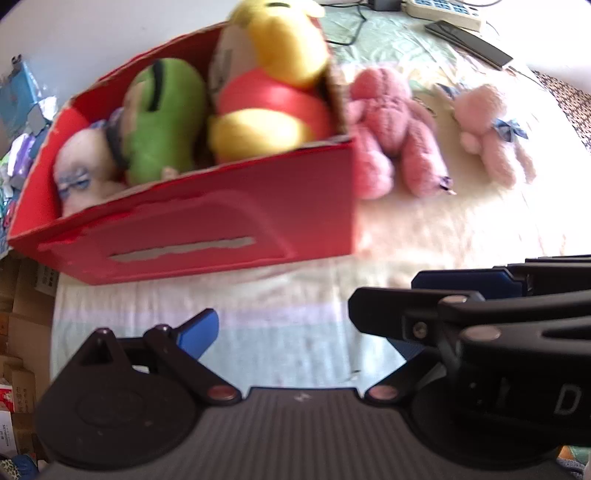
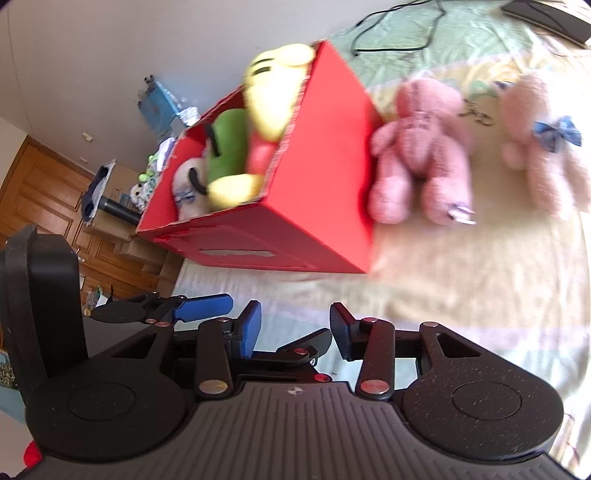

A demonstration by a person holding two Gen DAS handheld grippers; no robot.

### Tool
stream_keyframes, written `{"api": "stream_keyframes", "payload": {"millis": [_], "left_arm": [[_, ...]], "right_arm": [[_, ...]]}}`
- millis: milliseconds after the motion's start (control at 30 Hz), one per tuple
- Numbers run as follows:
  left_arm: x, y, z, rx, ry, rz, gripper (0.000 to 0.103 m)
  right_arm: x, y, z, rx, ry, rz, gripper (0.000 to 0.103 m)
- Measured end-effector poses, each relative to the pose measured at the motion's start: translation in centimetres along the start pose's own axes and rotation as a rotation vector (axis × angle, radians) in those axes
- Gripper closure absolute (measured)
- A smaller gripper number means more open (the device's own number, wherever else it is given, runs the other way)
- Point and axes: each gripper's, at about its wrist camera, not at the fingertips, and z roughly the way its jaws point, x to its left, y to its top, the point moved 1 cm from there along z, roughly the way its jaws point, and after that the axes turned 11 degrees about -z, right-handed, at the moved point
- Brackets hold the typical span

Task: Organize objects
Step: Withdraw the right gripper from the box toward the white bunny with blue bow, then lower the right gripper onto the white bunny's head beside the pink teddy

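Ahead of the left fingers (image 1: 199, 332) and off to their left – a box (image 1: 229, 221) on the bed (image 1: 424, 236), holding three plush toys in a row: bear (image 1: 273, 92) at the right end, frog-like toy (image 1: 162, 118) in the middle, small doll (image 1: 85, 166) at the left end. Just right of the box, touching its side – a teddy (image 1: 391, 133) lying on the bed. Further right, apart from it, a smaller teddy (image 1: 487, 129). Behind both, at the bed's far edge – a cable (image 1: 354, 29), a power strip (image 1: 443, 11), a remote (image 1: 469, 42).

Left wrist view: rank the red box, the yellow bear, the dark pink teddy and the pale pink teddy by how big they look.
1. red box
2. yellow bear
3. dark pink teddy
4. pale pink teddy

The yellow bear is partly hidden in the box, so only its visible part counts.
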Motion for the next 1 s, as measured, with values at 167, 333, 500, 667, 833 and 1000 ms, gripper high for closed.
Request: {"api": "stream_keyframes", "payload": {"millis": [167,333,500,667,833,1000], "left_arm": [[-2.9,-0.2,0.2,0.013,-0.012,0.023,0.006],[-6.0,-0.5,0.2,0.012,-0.025,0.057,0.006],[-9.0,-0.5,0.0,-0.001,-0.047,0.100,0.006],[-11.6,-0.4,-0.1,-0.017,-0.087,0.144,0.004],[-13.2,0.3,0.1,-0.029,-0.143,0.164,0.001],[-14.2,1.9,0.3,-0.027,-0.257,0.157,0.001]], "right_arm": [[-1.9,-0.6,-1.6,-0.009,-0.017,0.026,0.058],[-4.0,-1.3,-3.1,-0.025,-0.031,0.059,0.058],[-6.3,-2.2,-4.9,-0.046,-0.043,0.108,0.058],[-8.5,-2.7,-6.6,-0.082,-0.065,0.164,0.058],[-11.0,-3.0,-8.1,-0.125,-0.096,0.222,0.058],[-13.6,-2.4,-9.6,-0.184,-0.143,0.282,0.058]]}}
